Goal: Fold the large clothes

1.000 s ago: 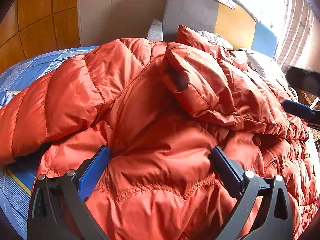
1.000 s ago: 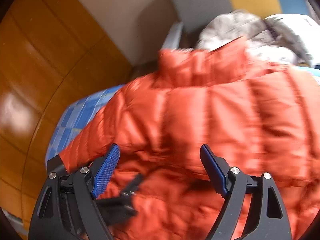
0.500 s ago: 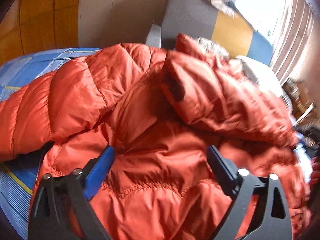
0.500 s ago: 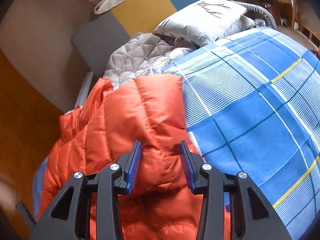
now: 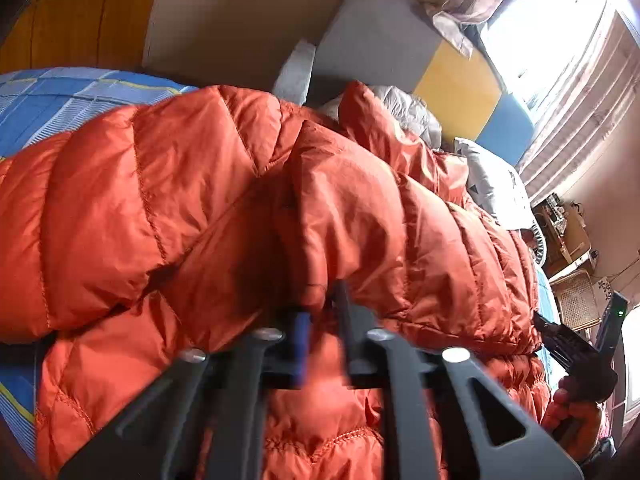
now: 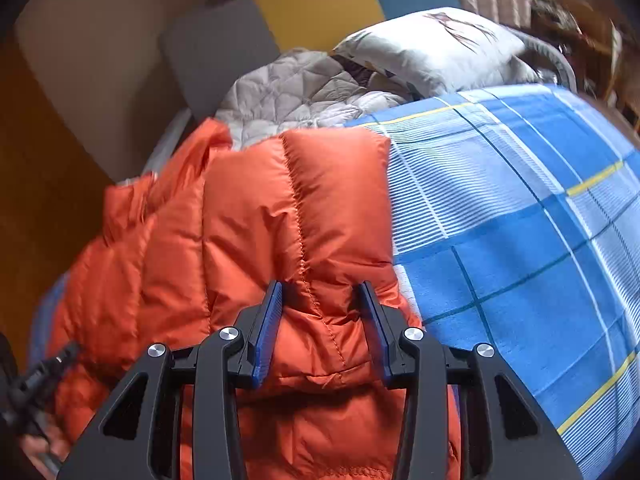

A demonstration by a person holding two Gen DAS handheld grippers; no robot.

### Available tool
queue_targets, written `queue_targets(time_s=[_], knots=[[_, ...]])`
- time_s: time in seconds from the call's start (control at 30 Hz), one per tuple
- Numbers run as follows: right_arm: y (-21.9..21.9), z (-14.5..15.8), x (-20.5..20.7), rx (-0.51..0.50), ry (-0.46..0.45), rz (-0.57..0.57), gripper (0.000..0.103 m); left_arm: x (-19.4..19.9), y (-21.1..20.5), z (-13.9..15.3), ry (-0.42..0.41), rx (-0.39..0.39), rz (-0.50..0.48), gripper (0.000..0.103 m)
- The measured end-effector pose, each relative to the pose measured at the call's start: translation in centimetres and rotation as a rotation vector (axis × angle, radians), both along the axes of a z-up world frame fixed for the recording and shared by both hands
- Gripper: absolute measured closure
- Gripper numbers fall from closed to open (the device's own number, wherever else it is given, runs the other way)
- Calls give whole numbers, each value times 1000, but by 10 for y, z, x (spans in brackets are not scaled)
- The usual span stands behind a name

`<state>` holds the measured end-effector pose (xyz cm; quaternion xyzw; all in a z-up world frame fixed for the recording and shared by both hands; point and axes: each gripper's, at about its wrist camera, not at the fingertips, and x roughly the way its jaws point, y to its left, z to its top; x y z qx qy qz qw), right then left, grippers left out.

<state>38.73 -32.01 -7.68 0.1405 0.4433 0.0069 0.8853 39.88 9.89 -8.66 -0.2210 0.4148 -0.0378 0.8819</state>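
A puffy orange down jacket [image 5: 200, 184] lies crumpled on a bed with a blue checked sheet [image 6: 520, 240]. My left gripper [image 5: 322, 308] is closing, its jaws nearly together and pinching a fold of jacket fabric near the hem. In the right wrist view the jacket [image 6: 256, 220] fills the left half of the frame. My right gripper [image 6: 319, 286] is shut on a thick quilted fold at the jacket's right edge, beside the bare sheet. The right gripper's body [image 5: 576, 352] and the hand holding it show at the right edge of the left wrist view.
A grey quilted blanket [image 6: 296, 92] and a white pillow [image 6: 432, 48] lie at the head of the bed. Behind them stands a grey, yellow and blue headboard [image 5: 380, 44]. Curtains [image 5: 580, 100] hang at the right, and wood panelling [image 5: 72, 20] covers the left wall.
The left jaws went from wide open to pinched on the jacket fold. The right gripper swung across to the jacket's right edge, narrowed onto the fold and has held it since.
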Motion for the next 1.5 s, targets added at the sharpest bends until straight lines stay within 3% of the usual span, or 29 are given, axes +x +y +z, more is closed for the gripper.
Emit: queue_targets(time_s=[0.27,0.53,0.6,0.67,0.7,0.87,0.97,1.17,1.4,1.43,1.47,1.5], knots=[[35,-23,5,-212,-1,50,62,-7,4,-26,22,20,-14,98],[40,-32,9,-269,-18,48,62,-11,2,-24,14,40,-4,95],[40,-32,10,-267,-20,47,62,-19,2,-16,10,47,12,90],[39,-32,10,-264,-21,46,62,-27,2,-5,-14,64,37,63],[40,-32,9,-270,-22,47,62,-33,2,1,-33,79,53,60],[38,-31,7,-270,-26,47,61,-35,-9,37,-124,105,43,56],[38,-31,7,-271,-26,48,61,-9,-21,42,-115,138,7,57],[38,-31,7,-270,-29,48,61,35,-32,9,9,208,-4,60],[41,-32,7,-297,-30,49,61,37,-28,-5,7,196,-2,60],[42,-33,7,-298,-29,48,61,33,-29,-3,7,207,2,59],[42,-33,8,-300,-29,48,61,27,-28,0,5,214,8,46],[43,-32,8,-301,-29,48,61,16,-24,4,-7,208,25,40]])
